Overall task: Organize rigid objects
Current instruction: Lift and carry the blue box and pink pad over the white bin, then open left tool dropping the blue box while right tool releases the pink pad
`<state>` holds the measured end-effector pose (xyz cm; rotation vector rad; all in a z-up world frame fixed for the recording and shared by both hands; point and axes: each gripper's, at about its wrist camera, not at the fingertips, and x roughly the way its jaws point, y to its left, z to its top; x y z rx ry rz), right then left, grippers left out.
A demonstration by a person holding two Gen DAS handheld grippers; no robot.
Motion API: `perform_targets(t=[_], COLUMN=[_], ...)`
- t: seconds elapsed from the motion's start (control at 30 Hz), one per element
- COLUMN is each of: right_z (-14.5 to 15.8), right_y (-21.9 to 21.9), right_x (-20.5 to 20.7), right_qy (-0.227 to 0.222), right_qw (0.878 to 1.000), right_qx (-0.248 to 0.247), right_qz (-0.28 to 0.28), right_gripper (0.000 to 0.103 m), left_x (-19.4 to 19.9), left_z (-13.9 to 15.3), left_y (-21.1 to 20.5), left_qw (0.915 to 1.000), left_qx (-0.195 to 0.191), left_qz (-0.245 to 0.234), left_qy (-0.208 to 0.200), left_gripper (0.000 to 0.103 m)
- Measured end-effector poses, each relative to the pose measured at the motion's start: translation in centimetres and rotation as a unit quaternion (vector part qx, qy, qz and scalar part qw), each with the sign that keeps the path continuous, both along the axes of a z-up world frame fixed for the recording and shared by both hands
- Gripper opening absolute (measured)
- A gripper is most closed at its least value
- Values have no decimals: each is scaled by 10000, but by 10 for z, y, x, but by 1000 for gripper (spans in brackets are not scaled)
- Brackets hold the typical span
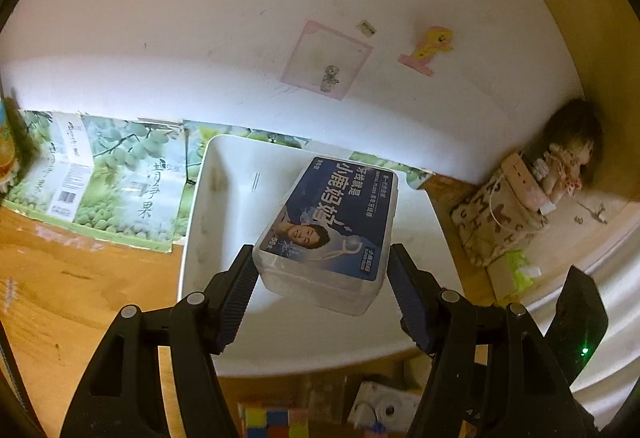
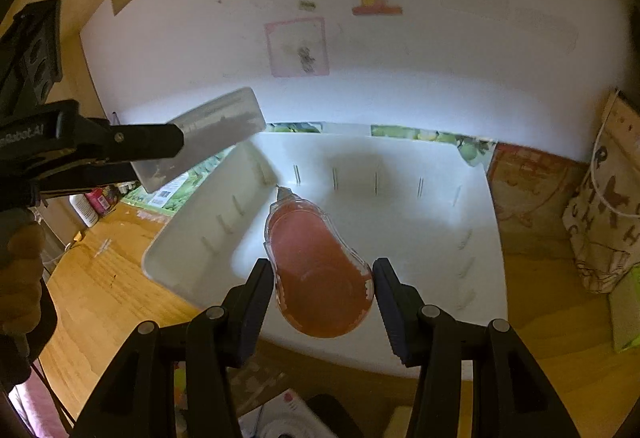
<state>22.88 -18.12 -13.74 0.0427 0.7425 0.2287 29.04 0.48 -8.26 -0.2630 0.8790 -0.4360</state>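
The left gripper is clamped on a clear floss box with a blue label, held above the white bin. The right gripper is clamped on a pink tape dispenser, held over the bin's near edge. The bin sits at the wooden tabletop's back edge, against the wall.

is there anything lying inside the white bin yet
No, the white bin shows a bare floor; the pink tape dispenser is held above it in the right gripper.
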Motion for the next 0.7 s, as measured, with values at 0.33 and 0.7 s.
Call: perform_targets(t=[0.33, 0.7], right_z=[-23, -20], right_y=[-10, -17], right_x=[25, 25], right_qy=[266, 258], right_qw=[9996, 9991], right_qx=[25, 221], right_qz=[-44, -256], right_gripper=[52, 70], left_x=[32, 29], left_z=[-17, -9], left_y=[-12, 1], left_qw=[9998, 9985], left_qx=[-192, -266], left_qz=[62, 478], left_qy=[81, -4], left_gripper=[68, 85])
